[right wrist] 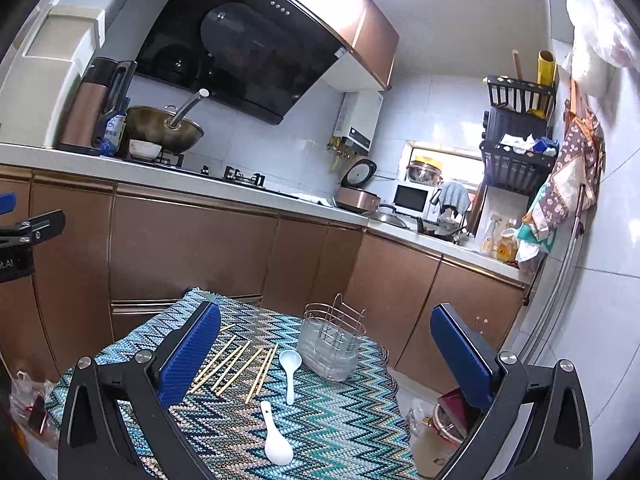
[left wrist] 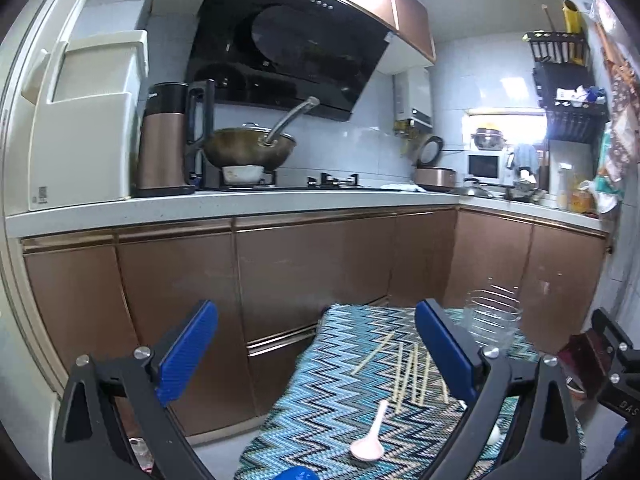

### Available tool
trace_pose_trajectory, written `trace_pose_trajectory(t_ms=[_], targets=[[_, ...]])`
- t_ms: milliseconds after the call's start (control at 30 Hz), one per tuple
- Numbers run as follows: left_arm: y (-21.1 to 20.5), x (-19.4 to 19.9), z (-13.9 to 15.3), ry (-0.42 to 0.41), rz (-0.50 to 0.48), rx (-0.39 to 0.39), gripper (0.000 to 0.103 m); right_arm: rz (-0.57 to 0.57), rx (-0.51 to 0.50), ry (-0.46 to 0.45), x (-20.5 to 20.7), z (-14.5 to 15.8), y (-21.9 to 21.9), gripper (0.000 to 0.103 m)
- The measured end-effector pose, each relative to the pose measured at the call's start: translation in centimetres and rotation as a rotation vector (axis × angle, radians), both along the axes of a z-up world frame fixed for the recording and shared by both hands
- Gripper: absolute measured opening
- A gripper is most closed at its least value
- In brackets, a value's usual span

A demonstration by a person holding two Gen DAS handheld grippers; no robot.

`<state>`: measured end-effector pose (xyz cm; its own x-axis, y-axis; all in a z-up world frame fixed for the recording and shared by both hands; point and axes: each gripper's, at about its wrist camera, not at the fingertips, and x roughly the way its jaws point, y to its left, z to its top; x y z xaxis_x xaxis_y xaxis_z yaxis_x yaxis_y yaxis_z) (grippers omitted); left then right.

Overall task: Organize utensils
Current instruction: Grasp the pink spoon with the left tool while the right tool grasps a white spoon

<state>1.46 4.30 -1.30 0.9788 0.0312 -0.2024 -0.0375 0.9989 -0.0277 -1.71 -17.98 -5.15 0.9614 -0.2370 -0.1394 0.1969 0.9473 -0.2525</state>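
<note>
A table covered by a zigzag cloth (right wrist: 320,420) fills the low middle of both views, with brown cabinets (right wrist: 192,248) behind it and a wok (right wrist: 164,128) on the counter at 10 o'clock in the right view.

The left gripper (left wrist: 316,354) hangs above the cloth's near edge, jaws spread wide with nothing between them. The right gripper (right wrist: 326,356) is likewise wide open and empty, above the cloth.

A wire caddy (right wrist: 334,340) in a clear cup stands upright toward the far right part of the cloth, at about 1 o'clock from the cloth's centre in the right view; in the left view it sits at 3 o'clock, partly behind the right finger.

The chopsticks (right wrist: 236,364) lie flat in a loose fan at 9 o'clock of the caddy, apart from it, their long axes running from near-left to far-right in the right view.

A pale blue spoon (right wrist: 290,372) lies just beside the caddy at its 8 o'clock, bowl toward the far edge, handle pointing at the camera. A white spoon (right wrist: 276,440) lies nearer, bowl toward the camera, handle pointing away and slightly left. The two spoons lie apart, roughly end to end.
</note>
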Motion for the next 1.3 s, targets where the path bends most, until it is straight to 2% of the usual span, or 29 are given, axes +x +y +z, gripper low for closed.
trace_pose_trajectory(t_ms=[167, 500, 800, 1000, 1233, 1300], targets=[[-0.1, 1.4, 0.3, -0.003, 0.017, -0.006, 0.099, 0.004, 0.018, 0.005, 1.4, -0.2, -1.0, 0.103], [-1.6, 4.5, 0.4, -0.005, 0.055, 0.060, 0.100, 0.023, 0.074, -0.010, 4.0, -0.3, -2.9, 0.103], [-2.2, 8.9, -1.2, 0.077, 0.038, 0.053, 0.100, 0.057, 0.103, 0.039, 7.3, -1.6, -3.8, 0.103], [-2.8, 12.3, -3.2, 0.169, 0.001, 0.055, 0.100, 0.058, 0.116, 0.158, 10.4, -3.5, -4.9, 0.103], [-2.6, 16.1, -6.9, 0.356, -0.128, 0.046, 0.100, 0.160, 0.250, 0.431, 14.2, -7.5, -8.0, 0.102], [-2.5, 17.1, -8.2, 0.419, -0.168, 0.036, 0.099, 0.204, 0.310, 0.506, 15.3, -8.9, -8.8, 0.094]])
